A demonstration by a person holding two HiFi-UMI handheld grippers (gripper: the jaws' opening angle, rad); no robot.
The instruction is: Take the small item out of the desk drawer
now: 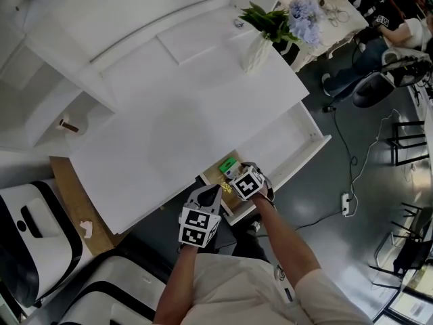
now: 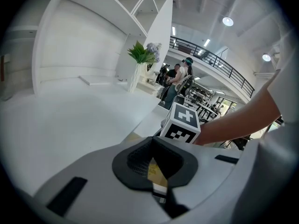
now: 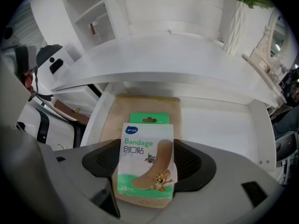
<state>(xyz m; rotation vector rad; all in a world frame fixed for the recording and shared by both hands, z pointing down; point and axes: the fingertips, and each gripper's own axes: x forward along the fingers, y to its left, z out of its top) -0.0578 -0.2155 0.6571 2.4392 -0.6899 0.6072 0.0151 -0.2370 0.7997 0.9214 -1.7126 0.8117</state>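
Right tongs (image 3: pixel 147 157) round lettered bandage box (image 3: pixel 145 171)

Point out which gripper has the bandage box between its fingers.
The right gripper: the green-and-white bandage box stands between its fingers, above the open drawer. The left gripper has no box in it.

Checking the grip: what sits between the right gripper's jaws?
A bandage box sits between the right gripper's jaws, its sides touching them, above the drawer. The right gripper view shows it.
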